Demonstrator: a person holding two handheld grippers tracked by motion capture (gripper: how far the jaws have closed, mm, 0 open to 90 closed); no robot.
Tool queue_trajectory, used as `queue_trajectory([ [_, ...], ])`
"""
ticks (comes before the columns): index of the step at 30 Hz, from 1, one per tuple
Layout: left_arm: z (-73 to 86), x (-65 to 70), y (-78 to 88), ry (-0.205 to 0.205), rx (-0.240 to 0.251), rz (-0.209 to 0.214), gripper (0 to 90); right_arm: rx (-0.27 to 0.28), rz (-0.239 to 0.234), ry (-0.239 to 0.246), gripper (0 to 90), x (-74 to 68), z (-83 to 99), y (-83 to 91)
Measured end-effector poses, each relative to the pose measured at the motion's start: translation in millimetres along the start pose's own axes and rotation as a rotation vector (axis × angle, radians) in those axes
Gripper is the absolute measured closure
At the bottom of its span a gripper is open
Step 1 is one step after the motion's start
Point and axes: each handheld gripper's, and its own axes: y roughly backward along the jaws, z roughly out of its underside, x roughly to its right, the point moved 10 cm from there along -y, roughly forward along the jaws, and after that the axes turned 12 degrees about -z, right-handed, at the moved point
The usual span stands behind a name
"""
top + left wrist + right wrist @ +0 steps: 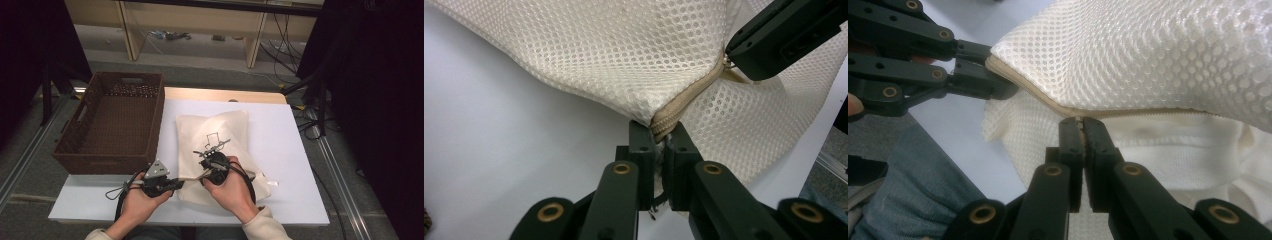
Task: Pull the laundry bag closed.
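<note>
On the left of the white surface (295, 150) stands a brown basket (115, 120), with nothing visible inside. The mesh laundry bag (220, 135) lies flat beside it, near the front edge. The left gripper (660, 134) is pressed together on the corner of the bag, at the end of the zipper (689, 97). The right gripper (1082, 122) pinches the zipper further along, probably on the slider, which is hard to see. The zipper looks mostly closed there, so the zipper work seems just started.
</note>
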Motion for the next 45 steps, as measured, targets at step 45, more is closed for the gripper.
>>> queue_trajectory([
  [45,2.8,-8.7,-2.0,0.007,-0.013,-0.029,84.0,-0.010,-0.008,-0.045,88.6,7.4,3.0,11.5],
])
